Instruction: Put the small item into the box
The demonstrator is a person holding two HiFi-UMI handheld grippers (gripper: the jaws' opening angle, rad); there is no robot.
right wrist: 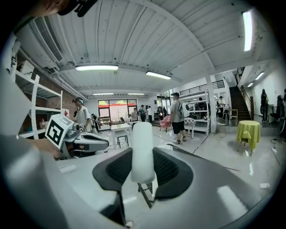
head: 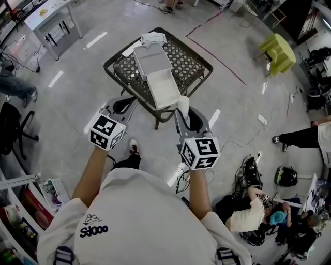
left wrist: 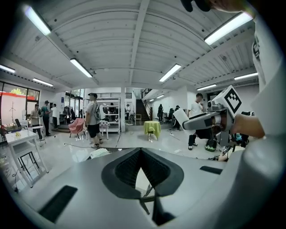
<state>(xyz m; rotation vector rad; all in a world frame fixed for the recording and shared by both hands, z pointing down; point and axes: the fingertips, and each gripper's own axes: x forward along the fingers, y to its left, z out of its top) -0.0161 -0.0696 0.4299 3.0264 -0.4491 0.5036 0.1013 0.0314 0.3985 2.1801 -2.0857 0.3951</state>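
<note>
An open white box (head: 161, 89) lies on a dark wire-mesh table (head: 186, 61), its lid (head: 151, 60) folded back on the far side. My right gripper (head: 187, 115) is shut on a small white cylindrical item (head: 183, 104), held upright just off the table's near edge, in front of the box. In the right gripper view the item (right wrist: 143, 152) stands between the dark pads (right wrist: 170, 170). My left gripper (head: 122, 104) hovers to the left of the box. Its jaw tips meet with nothing between them (left wrist: 140, 154). The left gripper view shows the right gripper (left wrist: 210, 118) with the item (left wrist: 181, 118).
A white packet (head: 153, 37) lies at the table's far end. A black chair (head: 13, 124) stands at the left, a white desk (head: 51, 13) at the far left, a yellow-green seat (head: 279, 52) at the far right. People sit on the floor at the lower right (head: 253, 209).
</note>
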